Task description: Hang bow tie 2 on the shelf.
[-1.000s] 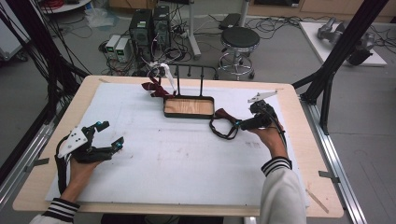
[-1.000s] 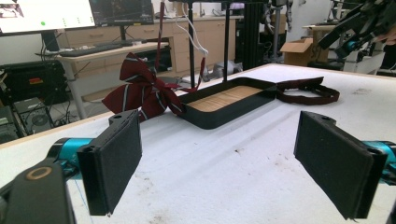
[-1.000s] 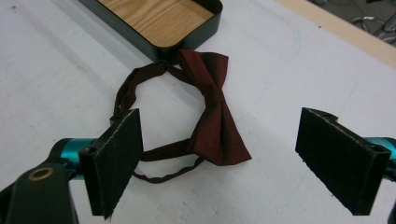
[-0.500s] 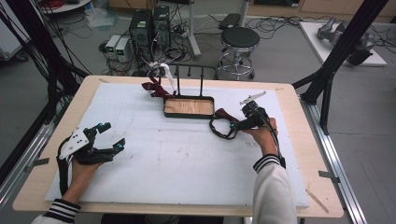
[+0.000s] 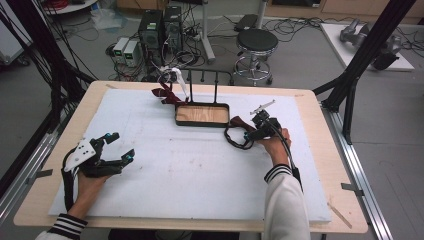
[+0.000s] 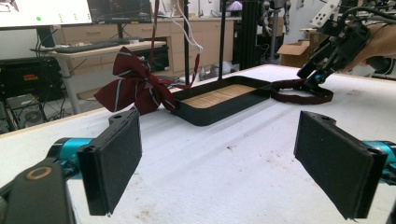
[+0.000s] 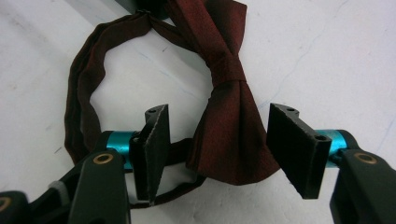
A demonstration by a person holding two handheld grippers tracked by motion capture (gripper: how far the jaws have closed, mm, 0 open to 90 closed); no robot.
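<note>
My left gripper hovers wide open over the white foam mat, holding nothing. Right of the black wooden-floored tray lies the dark maroon fabric bow tie with its strap looped beside it. It looks light, soft and floppy, so I judge the knotted centre the firmest hold. My right gripper straddles one wing, its jaws just closing, pads not yet touching.

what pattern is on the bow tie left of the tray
Dark red with pale diagonal stripes on the bow tie; clearest in the left gripper view.
</note>
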